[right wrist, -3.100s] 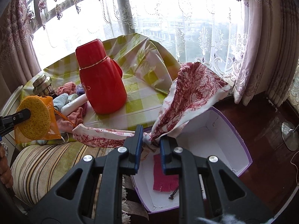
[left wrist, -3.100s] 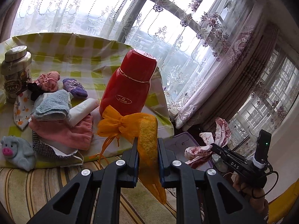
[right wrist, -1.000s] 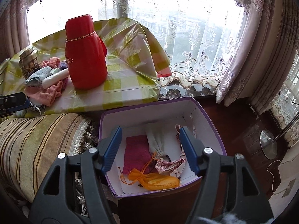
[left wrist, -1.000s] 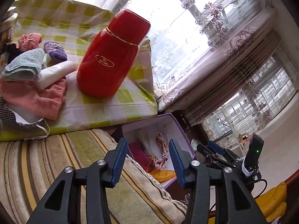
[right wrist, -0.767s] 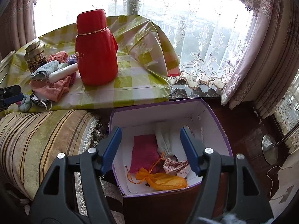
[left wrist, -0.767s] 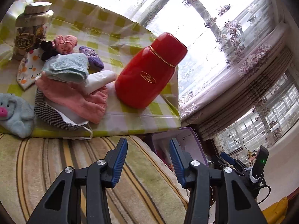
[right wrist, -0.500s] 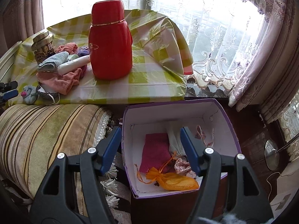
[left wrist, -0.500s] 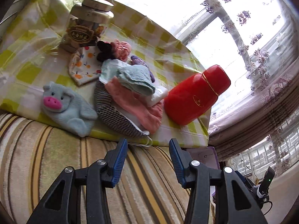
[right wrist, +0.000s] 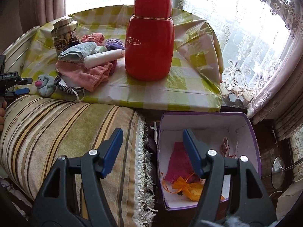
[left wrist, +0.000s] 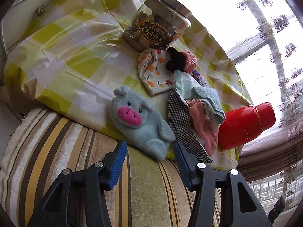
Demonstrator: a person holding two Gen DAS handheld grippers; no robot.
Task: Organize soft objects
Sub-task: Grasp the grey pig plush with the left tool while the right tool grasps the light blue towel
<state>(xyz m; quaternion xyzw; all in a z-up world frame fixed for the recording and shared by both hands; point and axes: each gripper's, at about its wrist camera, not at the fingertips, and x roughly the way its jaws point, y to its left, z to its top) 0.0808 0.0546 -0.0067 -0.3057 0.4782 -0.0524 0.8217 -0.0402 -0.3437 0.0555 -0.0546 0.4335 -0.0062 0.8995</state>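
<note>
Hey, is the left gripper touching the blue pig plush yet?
Apart. In the left wrist view the open left gripper frames the pig plush, with striped cushion visible between each blue pad and the toy.

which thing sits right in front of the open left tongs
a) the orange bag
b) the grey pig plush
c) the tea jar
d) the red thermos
b: in the left wrist view the grey pig plush lies on the checked cloth's edge just beyond the open left tongs, its lower end between their tips, while the red thermos lies far off to the right.
</note>
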